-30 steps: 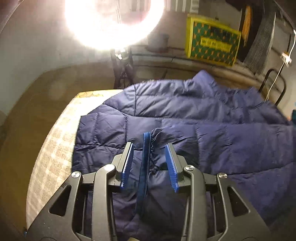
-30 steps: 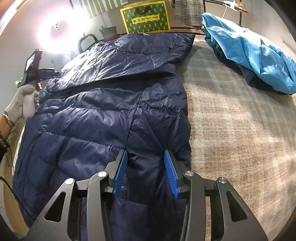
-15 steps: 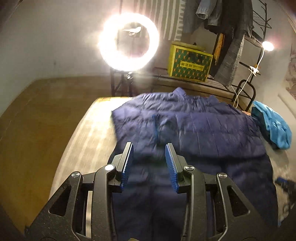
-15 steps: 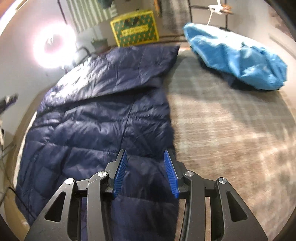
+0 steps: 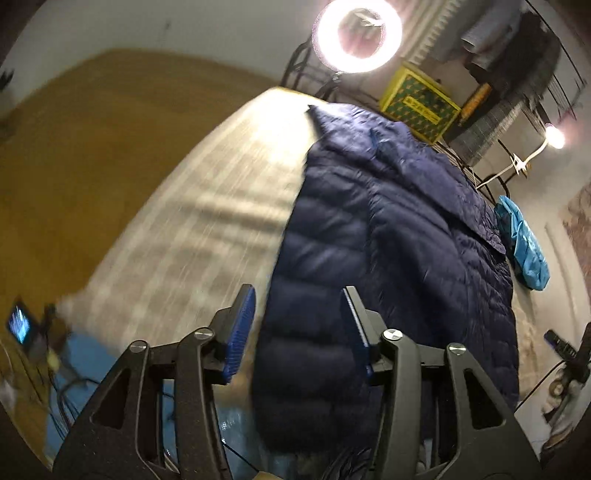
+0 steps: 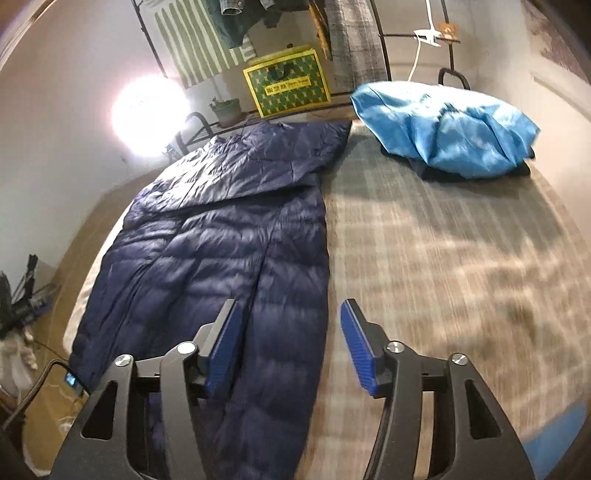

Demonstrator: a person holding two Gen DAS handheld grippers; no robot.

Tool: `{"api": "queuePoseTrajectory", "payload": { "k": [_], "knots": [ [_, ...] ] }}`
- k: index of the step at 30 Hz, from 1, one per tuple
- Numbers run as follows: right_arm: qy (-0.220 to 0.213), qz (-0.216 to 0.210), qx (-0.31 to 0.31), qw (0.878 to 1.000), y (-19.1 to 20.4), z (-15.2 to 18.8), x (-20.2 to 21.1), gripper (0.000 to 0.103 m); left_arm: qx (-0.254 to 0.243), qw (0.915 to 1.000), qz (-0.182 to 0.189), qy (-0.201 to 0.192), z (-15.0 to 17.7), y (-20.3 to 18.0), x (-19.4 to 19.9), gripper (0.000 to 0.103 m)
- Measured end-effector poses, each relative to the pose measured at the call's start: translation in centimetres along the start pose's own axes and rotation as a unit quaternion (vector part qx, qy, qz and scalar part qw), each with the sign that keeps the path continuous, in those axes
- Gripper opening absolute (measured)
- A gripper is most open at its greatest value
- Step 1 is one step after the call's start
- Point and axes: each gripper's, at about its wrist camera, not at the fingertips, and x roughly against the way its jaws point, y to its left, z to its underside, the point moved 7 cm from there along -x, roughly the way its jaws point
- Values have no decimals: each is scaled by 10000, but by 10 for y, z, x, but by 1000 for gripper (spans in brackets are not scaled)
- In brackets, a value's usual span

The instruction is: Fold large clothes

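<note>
A long navy quilted puffer coat lies flat on the plaid bed cover, with its sleeves folded in across the upper body. My left gripper is open and empty, held above the coat's lower left edge. In the right wrist view the same coat fills the left half of the bed. My right gripper is open and empty above the coat's lower right edge.
A bright blue garment lies bunched at the far right of the bed; it also shows in the left wrist view. A ring light, a yellow-green box and a clothes rack stand behind the bed. Cables lie on the floor to the left.
Both grippers have pulled back and up from the coat toward its hem end. The left one has let go of the sleeve cuff, which now lies folded on the coat.
</note>
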Motion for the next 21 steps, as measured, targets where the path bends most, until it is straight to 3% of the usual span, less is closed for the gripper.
{"api": "queuePoseTrajectory", "payload": {
  "k": [2,10,19,21],
  "knots": [
    [111,-40,-80,9999,-4,13,2,59,199,9997,109,87,18,13,4,59],
    [794,-196,-302,9962,-11,84,-6,59,1014,9916,587,544,72,38,-12,59],
    [1138,-675,-597,9894,-5,129,-9,59,1425,9818,943,832,95,32,-35,59],
    [1118,-756,-620,9889,-5,133,-7,64,1499,9807,928,850,97,32,-38,59]
  ]
}}
